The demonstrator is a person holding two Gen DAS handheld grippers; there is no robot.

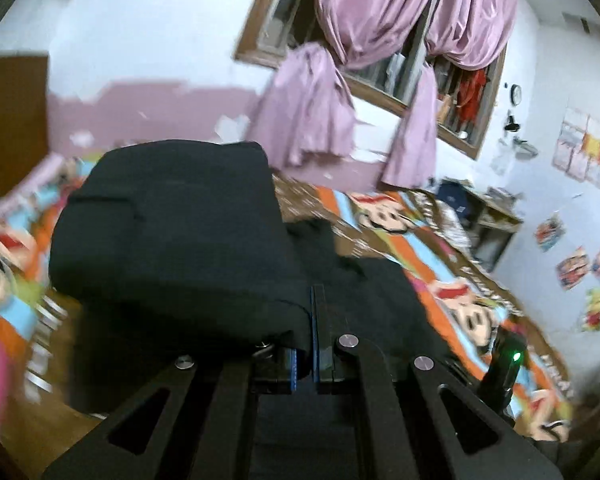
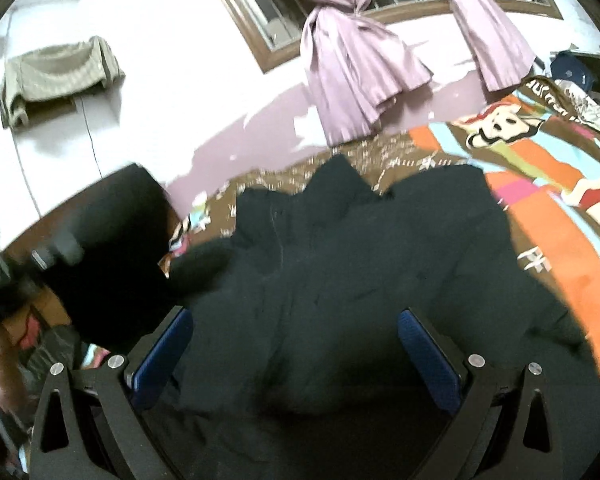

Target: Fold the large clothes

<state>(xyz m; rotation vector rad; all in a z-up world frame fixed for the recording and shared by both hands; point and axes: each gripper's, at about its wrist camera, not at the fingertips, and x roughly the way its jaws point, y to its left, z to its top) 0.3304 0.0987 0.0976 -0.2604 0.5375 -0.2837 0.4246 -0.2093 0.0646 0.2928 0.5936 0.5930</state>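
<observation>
In the left wrist view the left gripper (image 1: 314,320) is clamped tight on a fold of the black garment (image 1: 172,232), a thick, matte, soft cloth that drapes up and over the left finger and bulges into a rounded, slab-like flap raised above the bed (image 1: 440,240). The bedcover is smooth and printed with bright cartoon faces and orange, blue and brown stripes. Behind it, glossy mauve curtains (image 1: 312,112) hang knotted from a wooden window frame. In the right wrist view the right gripper (image 2: 296,352) stands wide open, its blue ribbed pads (image 2: 162,356) gripping nothing; the garment (image 2: 360,248) lies rumpled on the bed (image 2: 560,208) under and ahead of both fingers.
</observation>
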